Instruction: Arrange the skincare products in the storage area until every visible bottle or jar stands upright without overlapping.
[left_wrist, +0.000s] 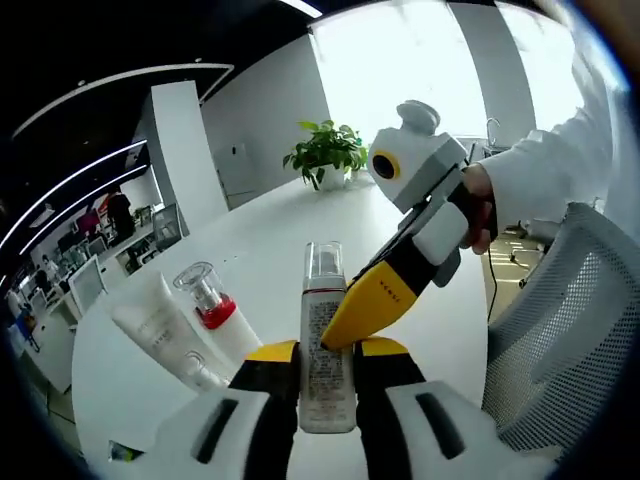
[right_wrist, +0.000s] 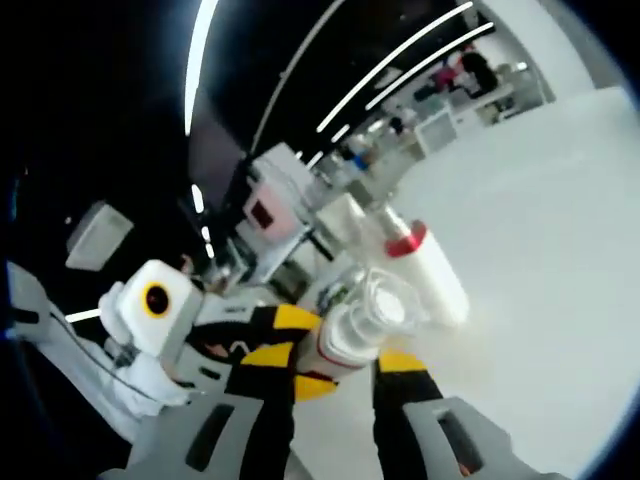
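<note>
A slim bottle (left_wrist: 325, 345) with a clear cap and a printed label lies lengthwise between my left gripper's (left_wrist: 327, 352) jaws, which are shut on its sides. My right gripper (left_wrist: 372, 298), held by a hand in a white sleeve, comes in from the right and its yellow tip touches the bottle's right side. In the right gripper view the same bottle (right_wrist: 362, 318) points its cap at the camera, with my right gripper's (right_wrist: 335, 385) jaws apart on either side of it. The left gripper (right_wrist: 275, 340) holds its lower end.
A white tube (left_wrist: 155, 325) and a white bottle with a red band (left_wrist: 218, 312) (right_wrist: 425, 265) lie on the round white table (left_wrist: 270, 235), left of the held bottle. A potted plant (left_wrist: 326, 150) stands at the far edge. A mesh chair (left_wrist: 570, 330) is at the right.
</note>
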